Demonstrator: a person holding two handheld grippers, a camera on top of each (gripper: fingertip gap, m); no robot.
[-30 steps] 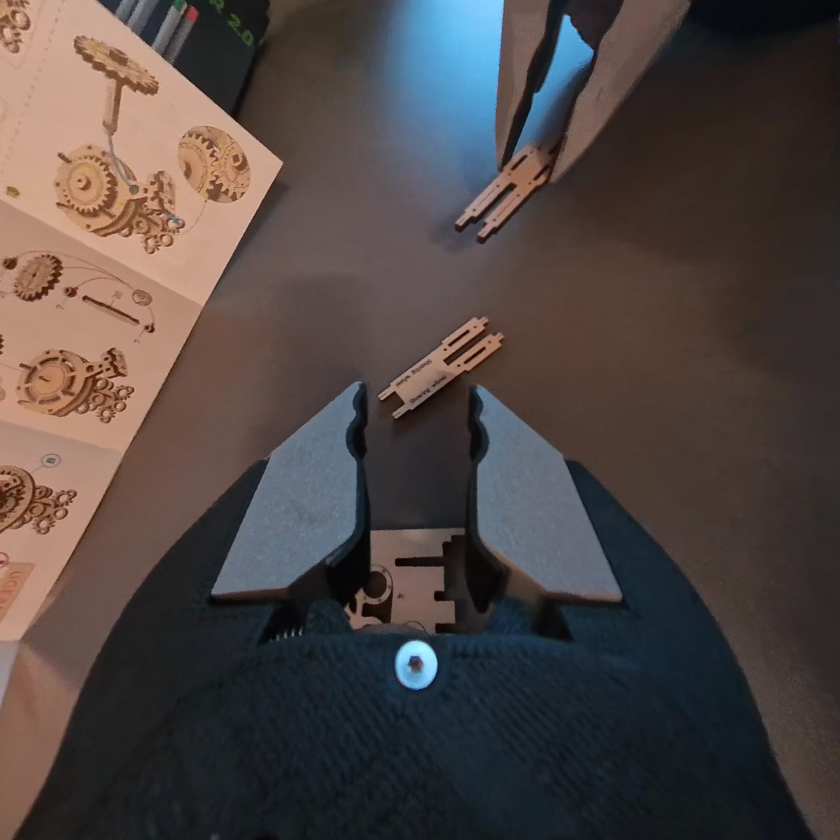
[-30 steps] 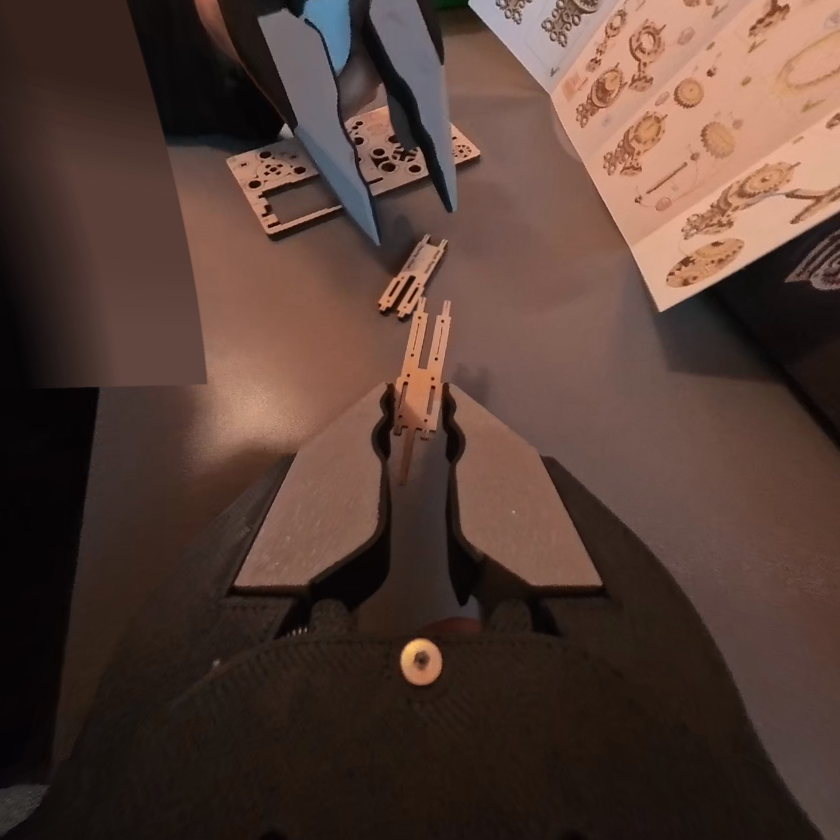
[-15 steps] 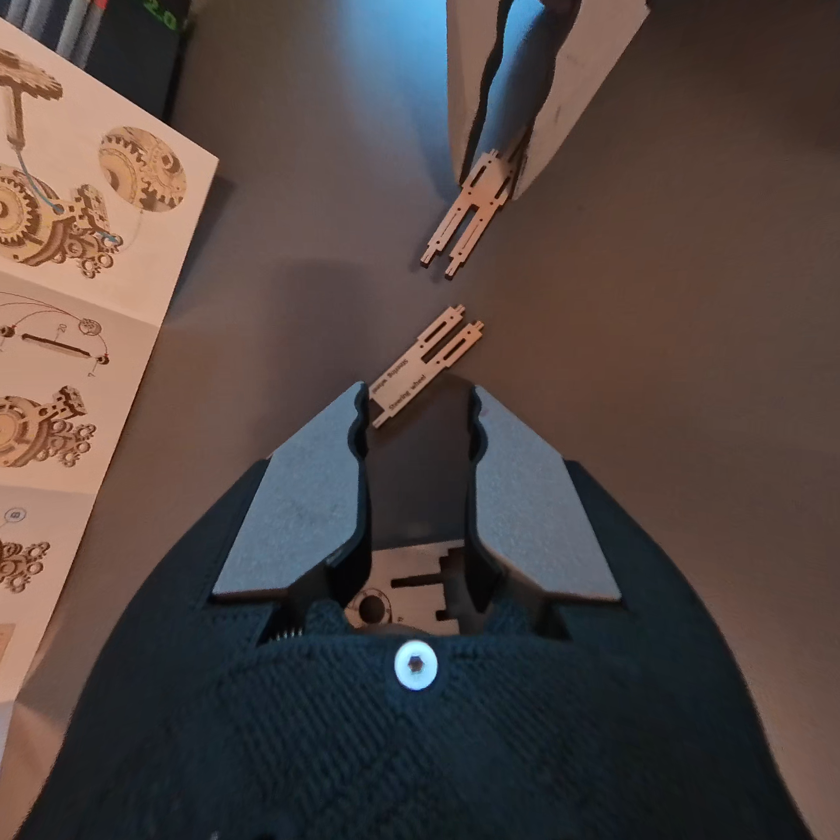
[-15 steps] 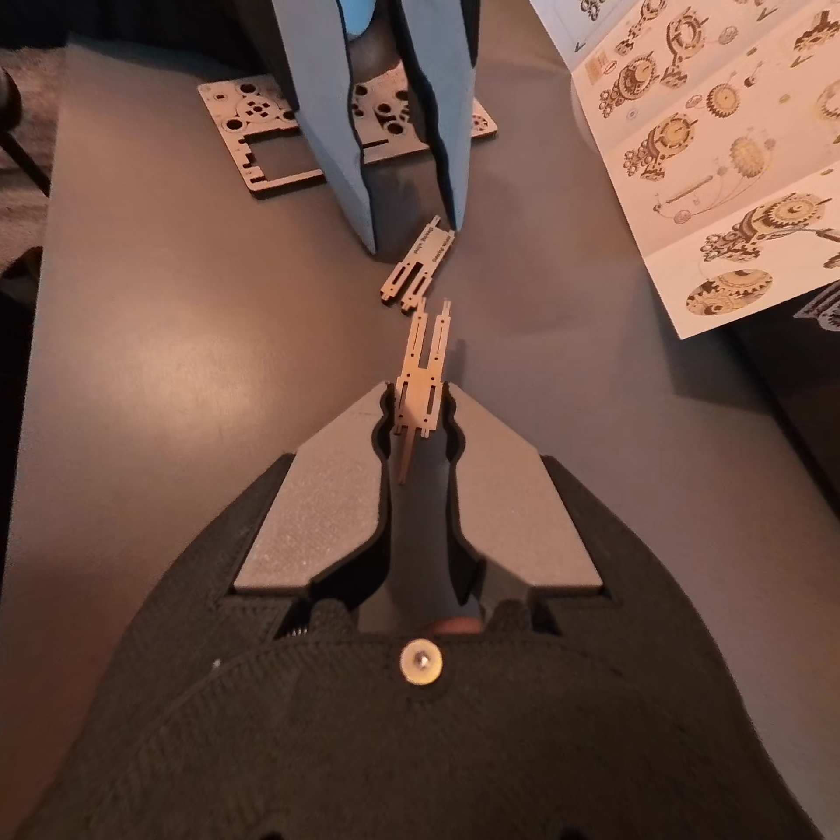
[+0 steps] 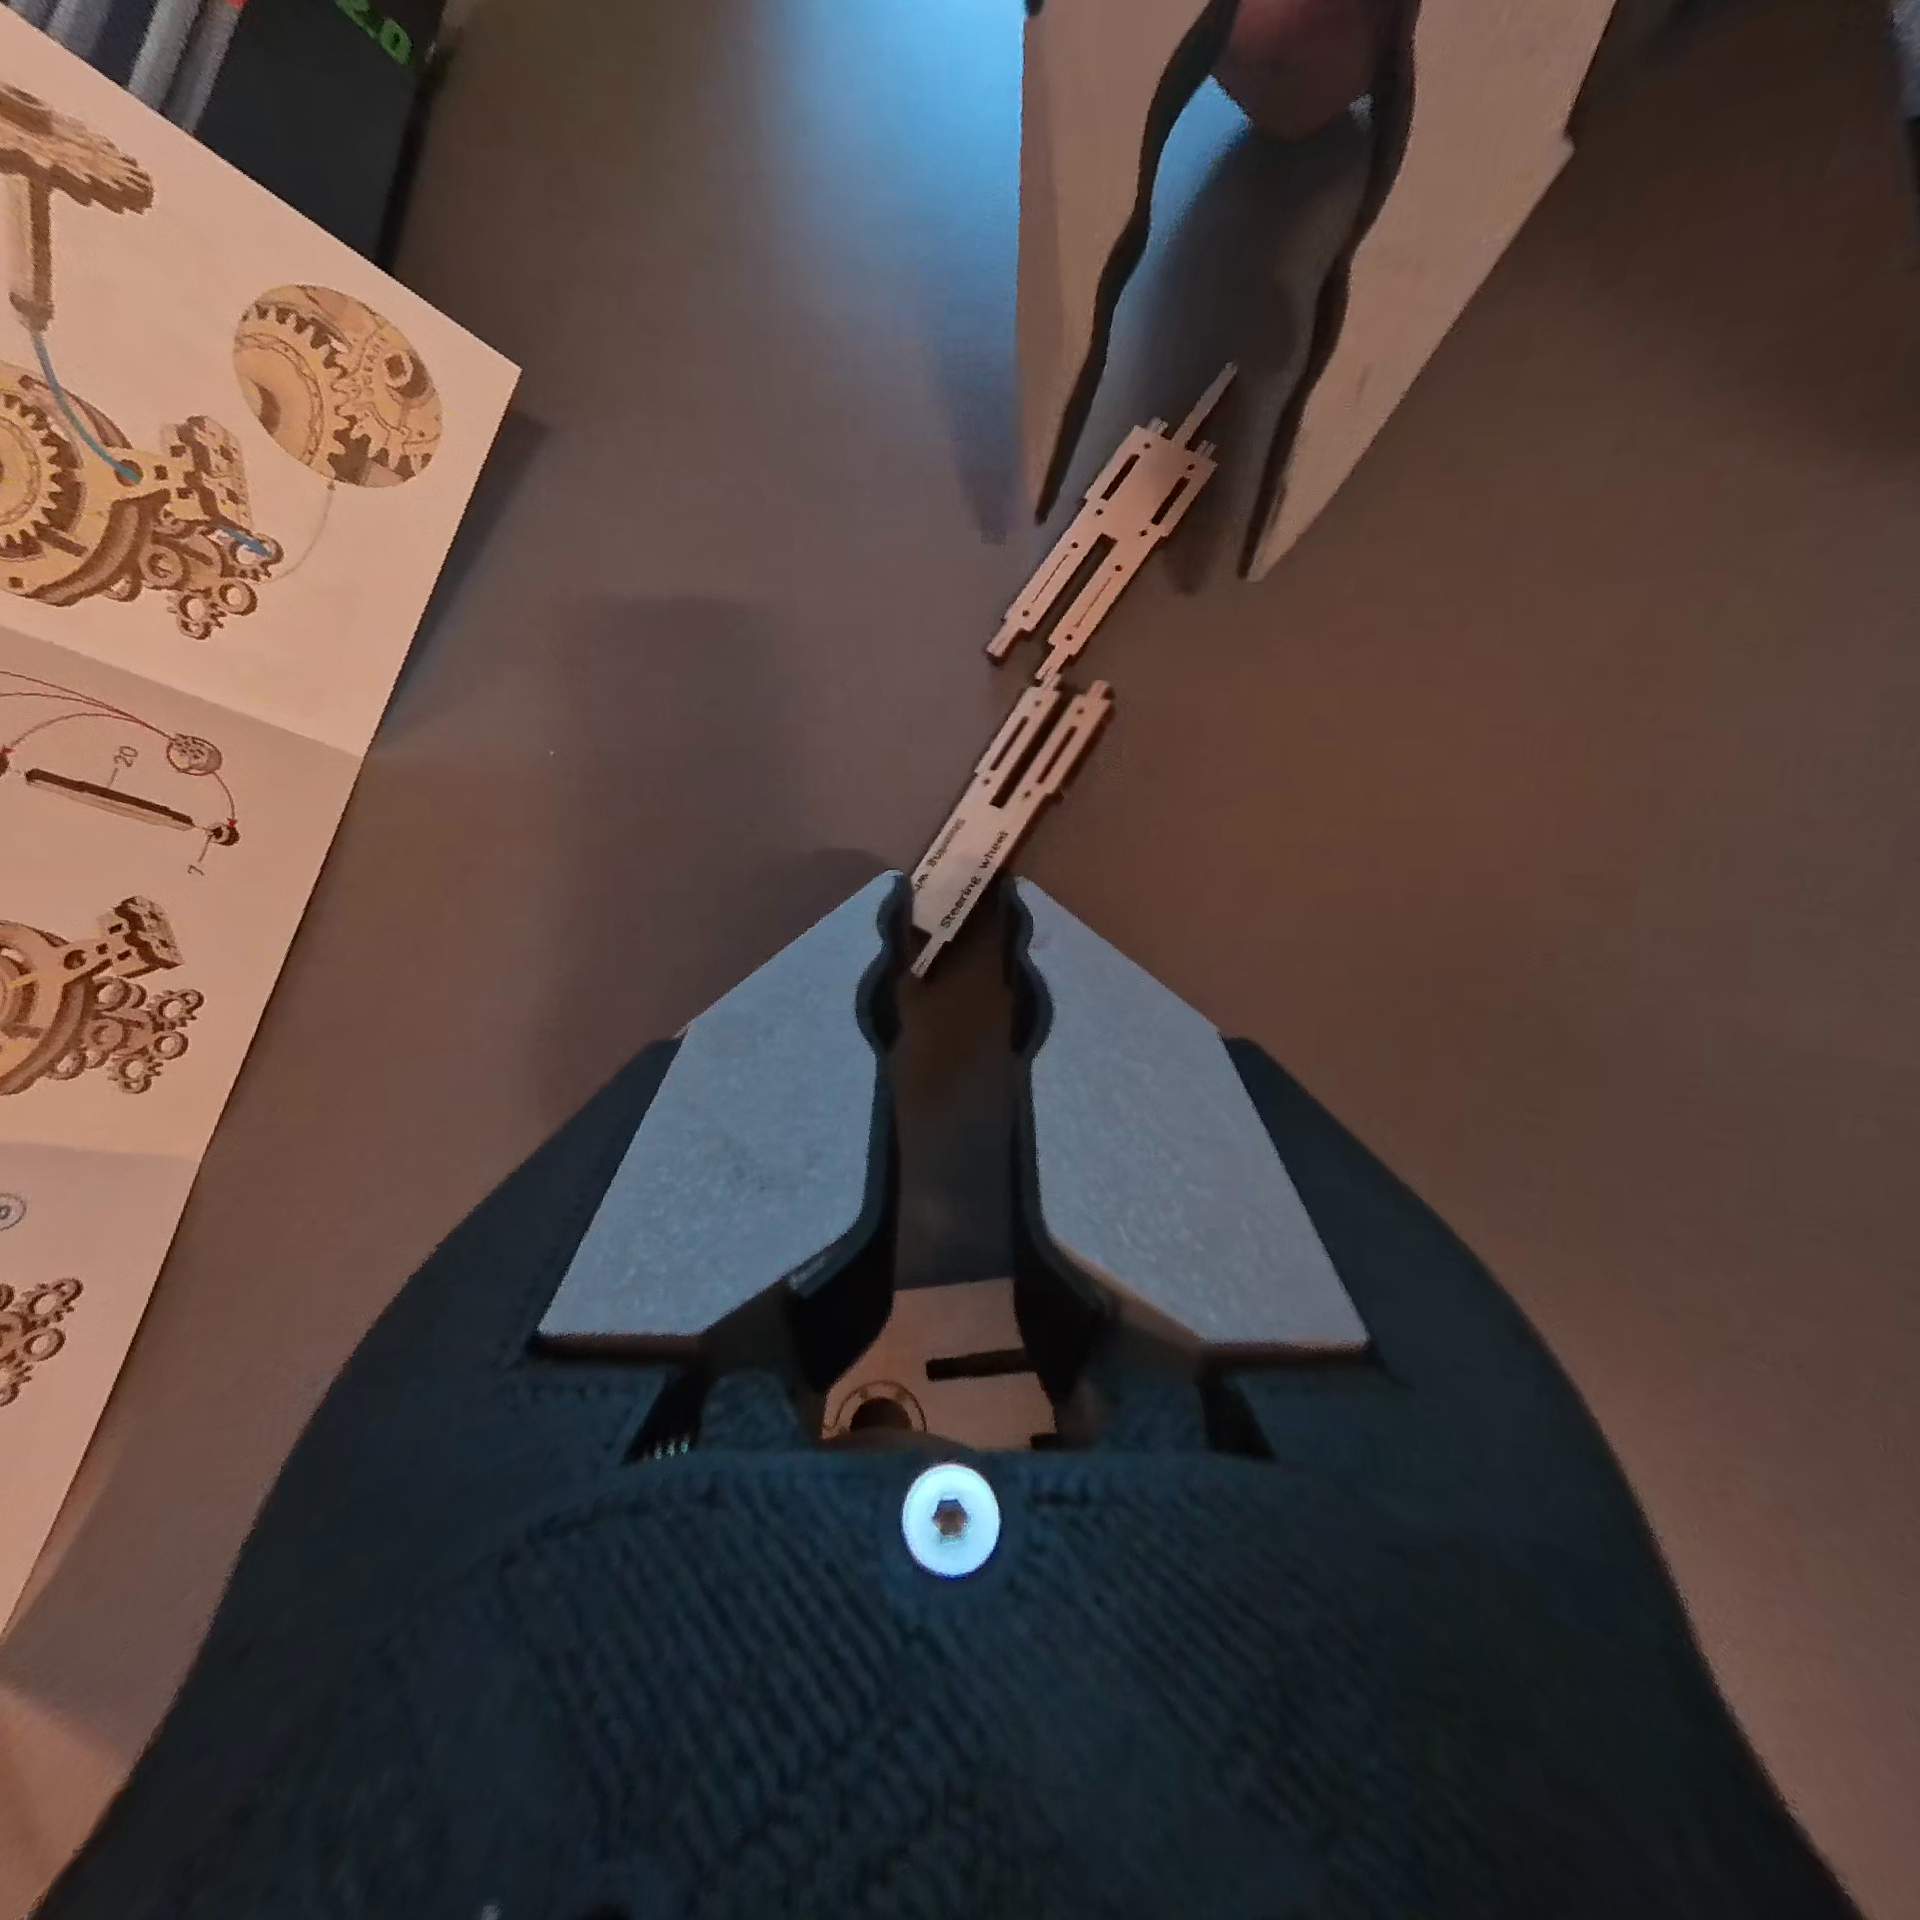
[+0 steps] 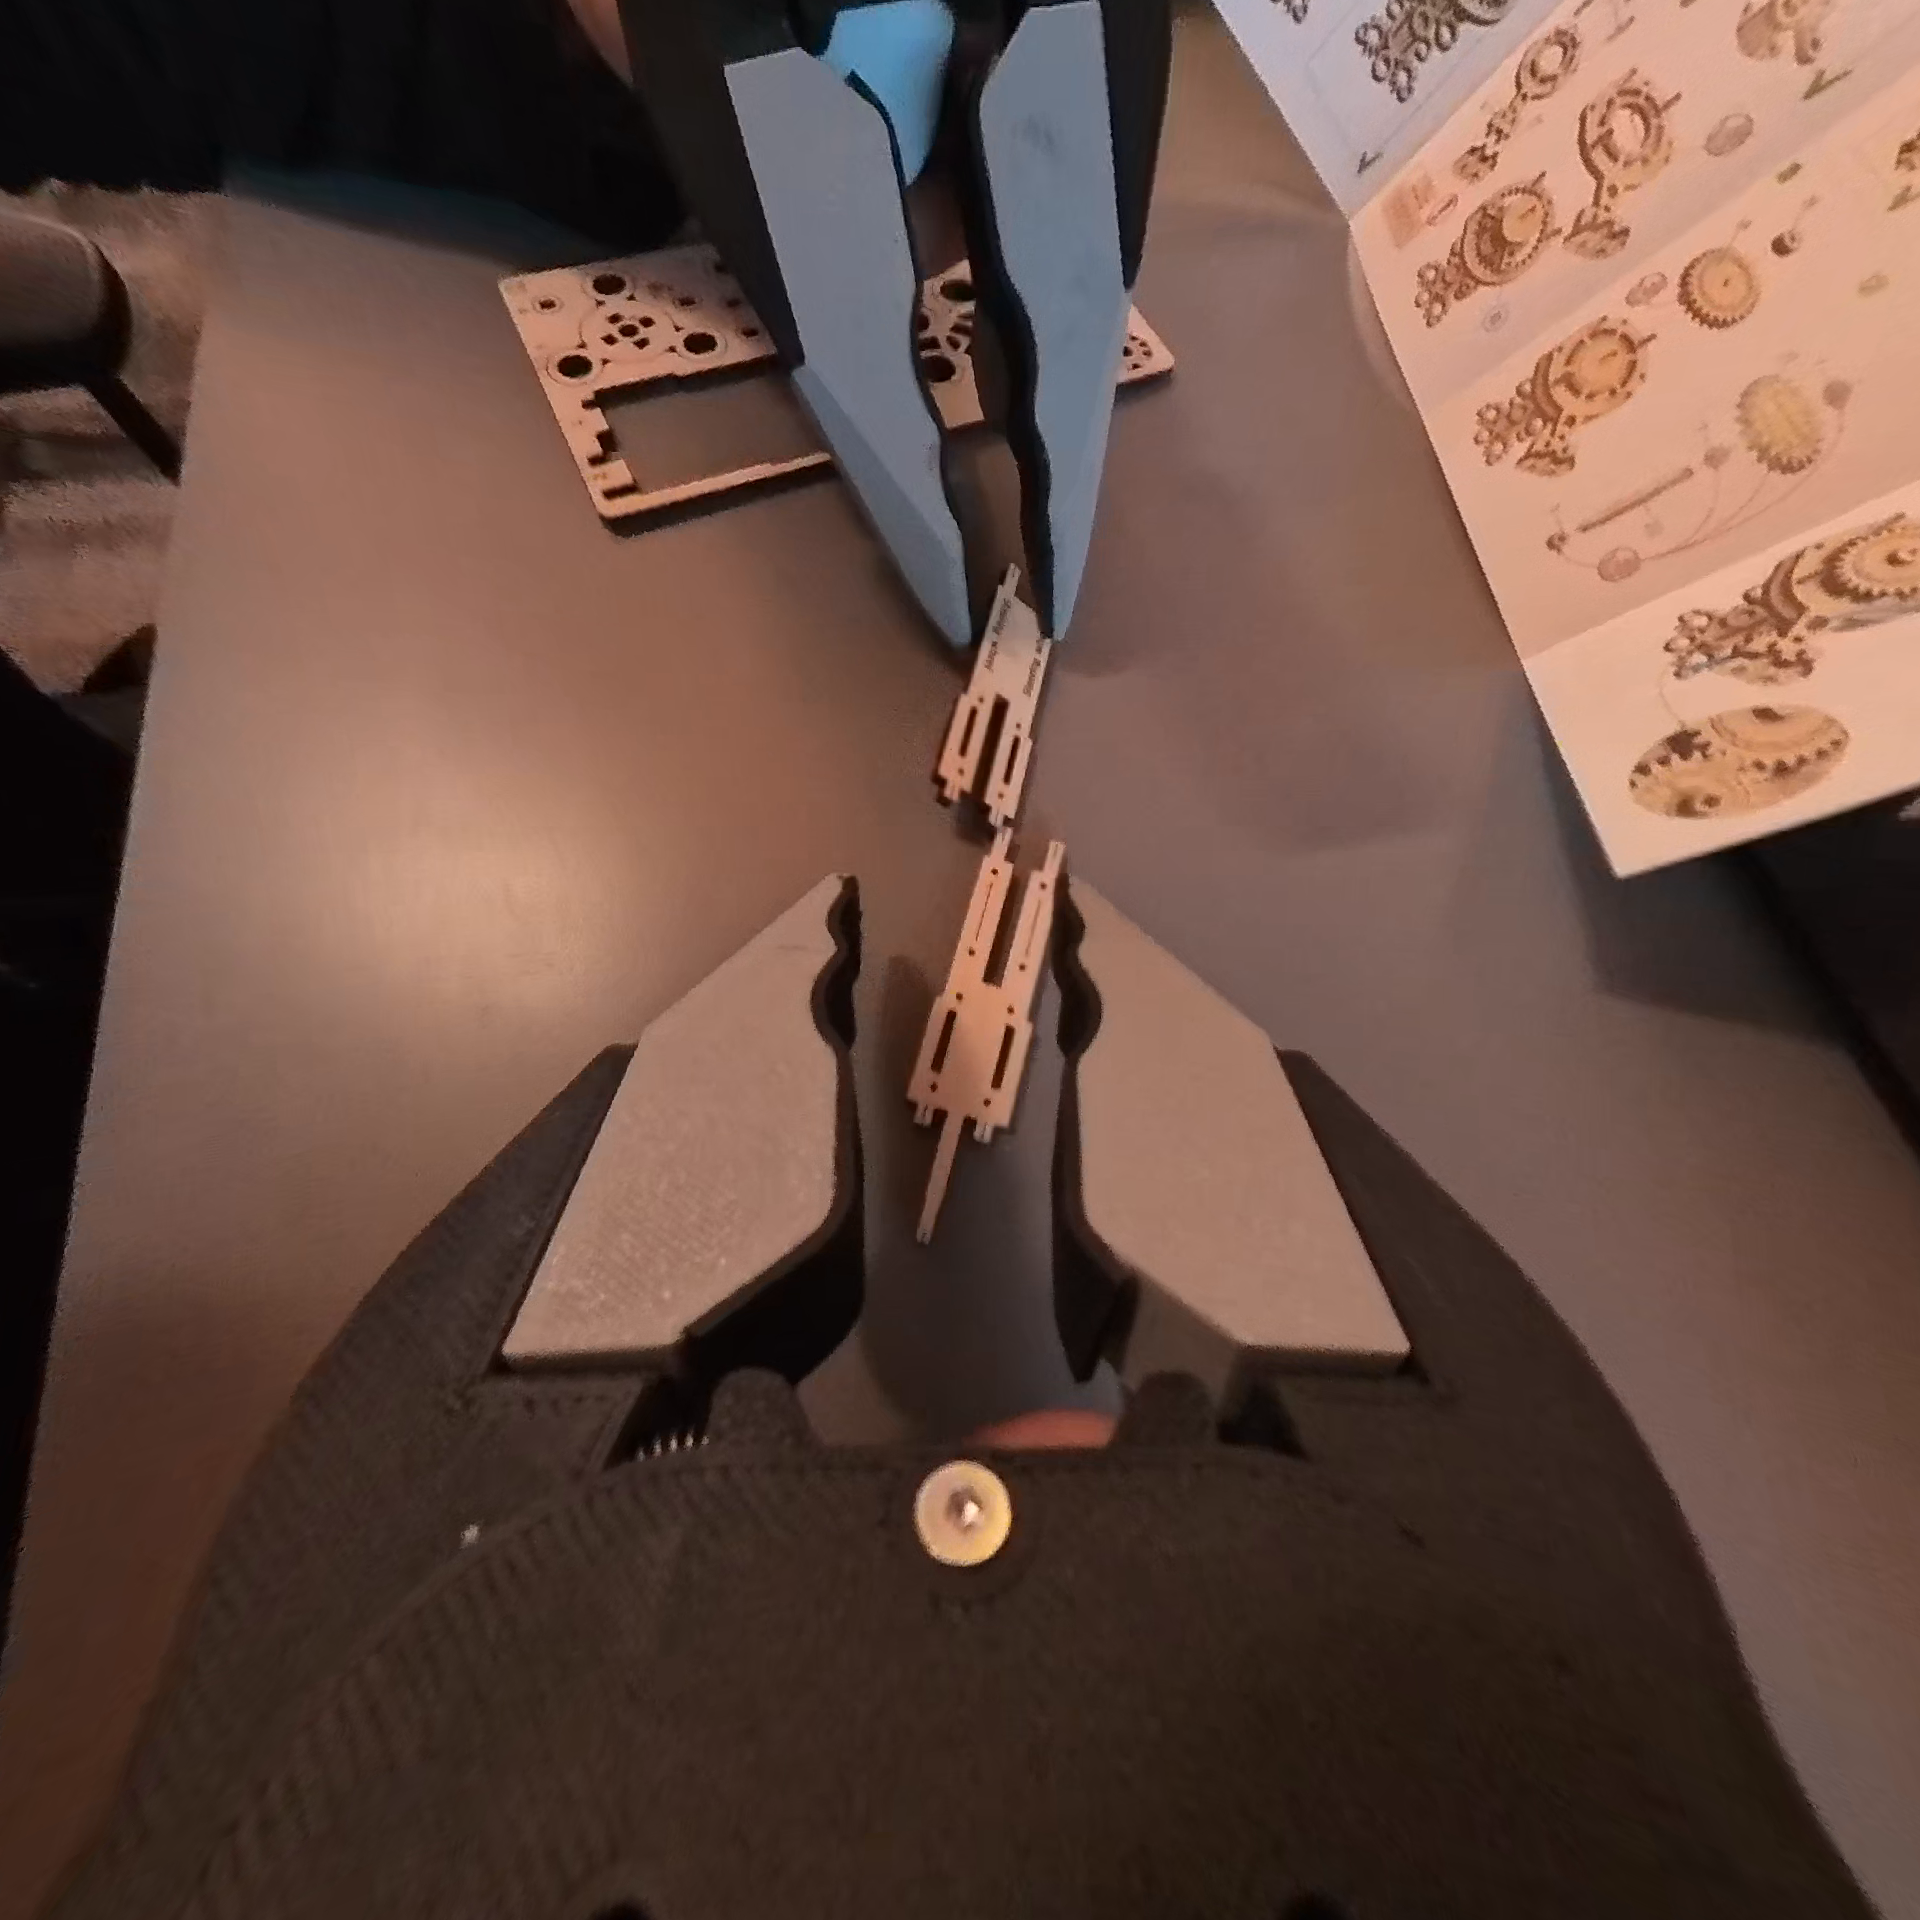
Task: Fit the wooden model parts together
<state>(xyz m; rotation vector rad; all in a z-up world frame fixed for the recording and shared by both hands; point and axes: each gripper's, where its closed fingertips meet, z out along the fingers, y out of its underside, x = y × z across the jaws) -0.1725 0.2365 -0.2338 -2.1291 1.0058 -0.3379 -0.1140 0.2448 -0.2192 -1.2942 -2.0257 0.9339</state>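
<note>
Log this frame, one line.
left hand-held gripper: shut on lettered strip | right hand-held gripper: open, slotted strip between | tips nearly meet, unjoined

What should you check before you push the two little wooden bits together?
1. Left gripper pinching the printed strip: ok.
2. Right gripper holding the slotted piece: not ok, jaws open, piece loose between them.
3. Pronged ends facing each other: ok, almost tip to tip.
4. Prongs lined up: not ok, they sit offset sideways.
5. Slotted piece flat on the table: cannot tell.
</note>
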